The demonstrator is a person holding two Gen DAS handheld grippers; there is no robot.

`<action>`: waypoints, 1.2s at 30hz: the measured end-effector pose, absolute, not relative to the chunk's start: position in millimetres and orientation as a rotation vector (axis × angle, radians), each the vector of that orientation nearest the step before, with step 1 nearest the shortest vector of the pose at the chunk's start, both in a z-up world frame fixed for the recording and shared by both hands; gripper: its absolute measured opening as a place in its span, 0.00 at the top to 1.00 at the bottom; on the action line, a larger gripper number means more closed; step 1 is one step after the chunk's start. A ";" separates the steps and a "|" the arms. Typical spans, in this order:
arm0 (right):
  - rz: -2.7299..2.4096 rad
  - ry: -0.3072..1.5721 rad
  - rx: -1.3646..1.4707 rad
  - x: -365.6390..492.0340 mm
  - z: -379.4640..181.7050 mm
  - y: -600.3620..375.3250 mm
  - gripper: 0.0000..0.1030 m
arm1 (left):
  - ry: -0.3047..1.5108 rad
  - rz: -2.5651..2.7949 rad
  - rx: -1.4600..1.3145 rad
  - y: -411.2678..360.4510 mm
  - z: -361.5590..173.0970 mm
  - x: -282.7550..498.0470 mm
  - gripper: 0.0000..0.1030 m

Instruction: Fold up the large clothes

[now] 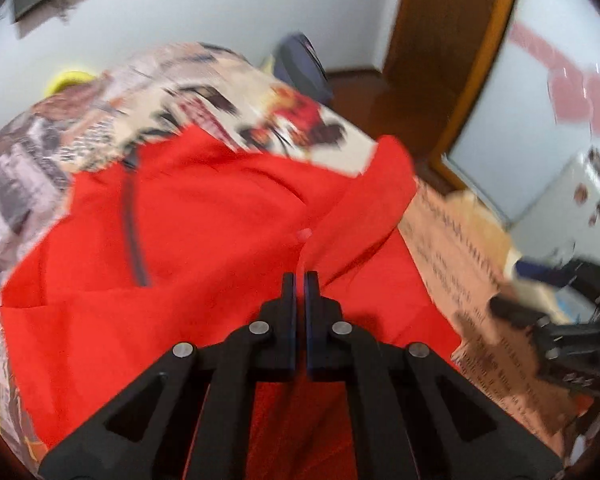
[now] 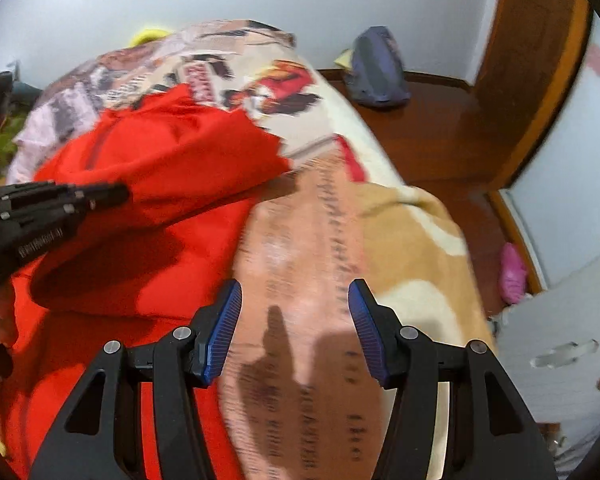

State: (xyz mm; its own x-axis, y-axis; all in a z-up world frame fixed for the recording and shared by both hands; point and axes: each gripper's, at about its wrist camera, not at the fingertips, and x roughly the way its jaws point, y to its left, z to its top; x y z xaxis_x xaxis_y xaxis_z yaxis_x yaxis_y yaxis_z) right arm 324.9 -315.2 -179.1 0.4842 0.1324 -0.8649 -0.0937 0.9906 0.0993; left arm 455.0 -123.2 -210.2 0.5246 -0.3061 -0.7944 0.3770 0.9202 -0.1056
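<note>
A bed's printed blanket [image 2: 332, 216] fills both views; everything sits relative to it. The red garment [image 1: 188, 216] lies spread over the blanket's left part, its dark zip [image 1: 134, 236] towards the far end. It looks light, thin and limp, likely to slide and sag, so a hem or shoulder edge seems the best hold. The left gripper [image 1: 300, 280] has its jaws pressed together, seemingly pinching a raised red fold. The right gripper [image 2: 296, 312] hovers half open over bare blanket, holding nothing. The blanket's lettering is too blurred to read.
</note>
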 end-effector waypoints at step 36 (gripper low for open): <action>0.216 1.188 0.014 343.8 -239.9 -244.6 0.32 | 1.016 -0.161 -0.758 183.1 -286.4 314.8 0.57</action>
